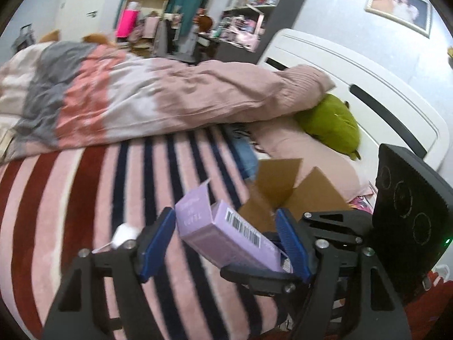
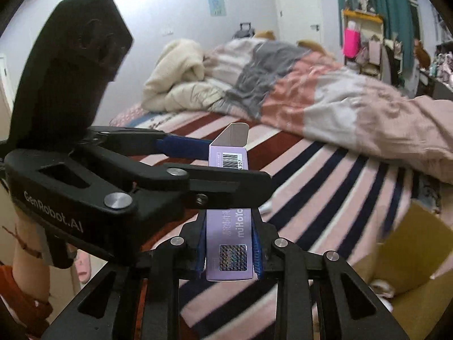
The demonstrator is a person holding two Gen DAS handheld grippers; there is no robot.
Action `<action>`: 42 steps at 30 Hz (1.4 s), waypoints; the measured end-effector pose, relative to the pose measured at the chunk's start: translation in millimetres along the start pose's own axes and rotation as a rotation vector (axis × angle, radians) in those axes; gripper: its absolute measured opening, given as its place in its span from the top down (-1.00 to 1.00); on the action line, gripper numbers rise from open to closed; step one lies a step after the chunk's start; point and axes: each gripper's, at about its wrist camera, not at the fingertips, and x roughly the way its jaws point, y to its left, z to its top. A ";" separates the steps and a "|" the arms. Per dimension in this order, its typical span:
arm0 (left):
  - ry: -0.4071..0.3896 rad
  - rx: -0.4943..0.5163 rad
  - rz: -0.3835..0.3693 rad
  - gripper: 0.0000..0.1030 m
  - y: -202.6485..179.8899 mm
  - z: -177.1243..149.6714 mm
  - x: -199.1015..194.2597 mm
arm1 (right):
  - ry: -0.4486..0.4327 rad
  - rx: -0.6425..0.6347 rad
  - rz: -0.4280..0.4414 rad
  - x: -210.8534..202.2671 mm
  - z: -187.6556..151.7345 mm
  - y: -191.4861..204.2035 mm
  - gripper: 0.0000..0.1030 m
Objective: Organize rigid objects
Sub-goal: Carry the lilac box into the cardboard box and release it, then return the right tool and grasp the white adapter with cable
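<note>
A slim lilac carton with a barcode (image 1: 226,232) is held above the striped bed, its end flap open. My right gripper (image 2: 229,243) is shut on the carton's lower end (image 2: 229,240). My left gripper (image 1: 226,240) is open around the carton's upper part, its blue pads (image 1: 158,235) apart from the sides. In the right wrist view the left gripper (image 2: 198,167) crosses in front of the carton. An open brown cardboard box (image 1: 283,189) stands just behind the carton.
The striped blanket (image 1: 113,198) covers the bed. A rumpled pink and grey duvet (image 1: 141,96) lies across the far side, with a green cushion (image 1: 331,124) by the white headboard (image 1: 368,85). A small white object (image 1: 123,236) lies on the blanket. The box also shows in the right wrist view (image 2: 410,260).
</note>
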 end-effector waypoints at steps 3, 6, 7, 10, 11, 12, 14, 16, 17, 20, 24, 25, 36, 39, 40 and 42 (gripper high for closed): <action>0.025 0.031 -0.042 -0.03 -28.1 16.7 25.1 | -0.041 0.023 -0.033 -25.7 -1.3 -21.7 0.59; 0.048 0.064 -0.077 -0.01 -51.9 27.4 48.6 | -0.054 0.061 -0.055 -45.1 -7.5 -48.3 0.59; 0.061 0.076 -0.087 -0.01 -60.3 31.0 58.3 | -0.055 0.076 -0.066 -51.8 -11.1 -58.6 0.59; 0.109 0.105 -0.110 0.00 -83.0 35.7 85.9 | -0.044 0.117 -0.097 -65.5 -20.0 -85.0 0.59; 0.125 0.113 -0.116 0.00 -88.2 35.5 93.6 | -0.034 0.135 -0.103 -68.4 -23.4 -93.4 0.59; 0.145 0.119 -0.121 0.00 -93.0 35.1 101.9 | -0.023 0.151 -0.106 -71.1 -26.5 -101.3 0.59; 0.201 0.125 -0.128 0.00 -100.2 32.5 120.0 | 0.016 0.184 -0.114 -74.4 -34.4 -115.8 0.59; 0.262 0.129 -0.121 0.00 -103.9 29.1 133.1 | 0.072 0.201 -0.127 -73.1 -40.1 -124.7 0.58; 0.272 0.134 -0.106 -0.02 -105.6 27.4 136.5 | 0.107 0.205 -0.133 -70.3 -42.8 -127.4 0.58; 0.292 0.161 -0.068 -0.14 -110.1 24.1 140.1 | 0.182 0.216 -0.154 -59.9 -50.6 -131.9 0.55; 0.258 0.169 -0.044 -0.34 -105.4 23.5 124.6 | 0.245 0.229 -0.174 -49.4 -55.8 -136.8 0.29; 0.247 0.162 -0.031 -0.35 -101.4 24.4 118.5 | 0.246 0.223 -0.182 -49.3 -55.7 -134.9 0.23; 0.097 0.043 0.175 -0.42 -12.1 12.8 22.4 | 0.175 -0.012 -0.221 -39.4 -20.5 -67.9 -0.46; 0.072 -0.002 0.231 -0.42 20.2 -0.2 -0.2 | 0.160 -0.054 -0.151 -25.7 -7.6 -41.7 -0.46; 0.066 -0.012 0.256 -0.42 30.7 -6.3 -6.3 | 0.151 -0.071 -0.136 -22.1 -4.3 -31.5 -0.46; 0.065 -0.033 0.298 -0.42 51.1 -19.5 -14.5 | 0.142 -0.106 -0.102 -9.9 3.5 -13.7 -0.46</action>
